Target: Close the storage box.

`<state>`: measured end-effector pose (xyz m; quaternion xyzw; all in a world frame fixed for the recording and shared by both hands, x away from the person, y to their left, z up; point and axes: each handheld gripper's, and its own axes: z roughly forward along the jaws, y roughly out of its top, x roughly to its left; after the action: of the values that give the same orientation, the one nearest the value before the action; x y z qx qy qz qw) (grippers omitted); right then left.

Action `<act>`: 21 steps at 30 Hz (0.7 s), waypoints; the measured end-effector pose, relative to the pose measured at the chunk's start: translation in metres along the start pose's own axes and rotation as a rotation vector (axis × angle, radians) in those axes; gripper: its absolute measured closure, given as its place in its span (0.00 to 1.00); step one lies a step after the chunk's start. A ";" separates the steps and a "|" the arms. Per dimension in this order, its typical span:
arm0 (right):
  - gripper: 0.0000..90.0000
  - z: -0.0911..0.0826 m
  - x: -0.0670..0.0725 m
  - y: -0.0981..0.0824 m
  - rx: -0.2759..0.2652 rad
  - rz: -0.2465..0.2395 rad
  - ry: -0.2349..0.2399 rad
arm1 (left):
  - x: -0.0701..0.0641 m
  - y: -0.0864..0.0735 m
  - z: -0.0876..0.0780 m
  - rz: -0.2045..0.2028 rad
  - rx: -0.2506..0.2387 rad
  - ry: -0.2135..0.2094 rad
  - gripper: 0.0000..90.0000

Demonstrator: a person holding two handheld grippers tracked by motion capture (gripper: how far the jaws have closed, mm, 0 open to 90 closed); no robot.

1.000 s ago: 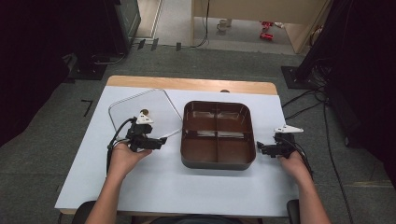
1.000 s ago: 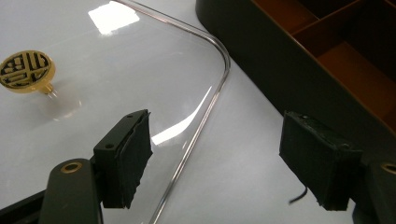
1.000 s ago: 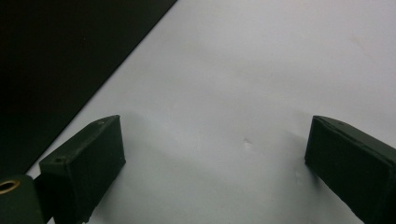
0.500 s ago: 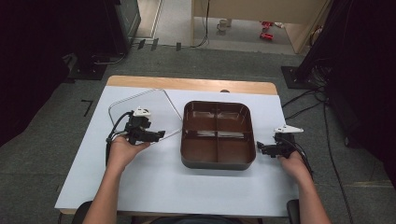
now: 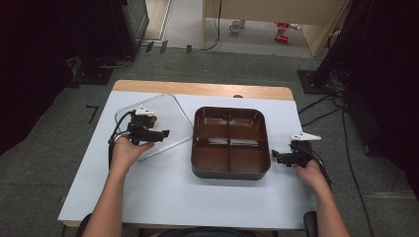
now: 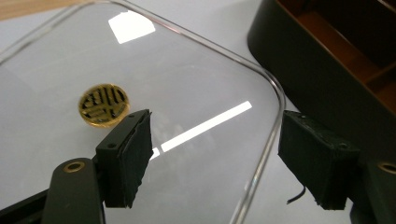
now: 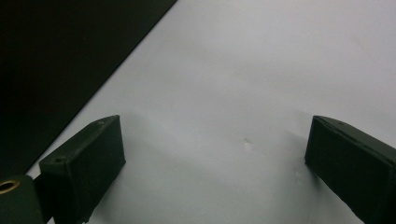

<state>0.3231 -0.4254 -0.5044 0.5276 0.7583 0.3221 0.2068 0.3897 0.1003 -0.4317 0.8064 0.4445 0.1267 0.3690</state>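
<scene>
A clear plastic lid [image 5: 170,118] with rounded corners lies flat on the white table, left of a dark brown tray [image 5: 231,175] with several compartments. A round gold emblem [image 6: 103,105] sits on the lid [image 6: 187,84]. My left gripper [image 5: 165,133] is over the lid and points toward the tray. In the left gripper view it [image 6: 215,140] is open, with the lid's edge running under the gap and no pad pressing on it. My right gripper [image 5: 274,157] rests open on the table just right of the tray, with nothing between its jaws [image 7: 215,154].
The tray's dark wall [image 6: 317,65] rises close beyond the left jaws, and its side [image 7: 60,60] is at the left of the right gripper view. The table's wooden far edge [image 5: 197,89] lies behind the lid. Cables trail on the floor at right.
My left hand has moved toward the far side of the table, further over the clear lid. The right hand and the tray have stayed put.
</scene>
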 end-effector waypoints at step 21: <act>0.05 0.000 0.000 0.000 -0.001 0.000 -0.001 | 0.038 0.012 0.019 -0.046 -0.051 0.094 0.34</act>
<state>0.3231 -0.4252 -0.5044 0.5276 0.7581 0.3223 0.2072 0.4288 0.1178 -0.4413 0.7795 0.4761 0.1672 0.3711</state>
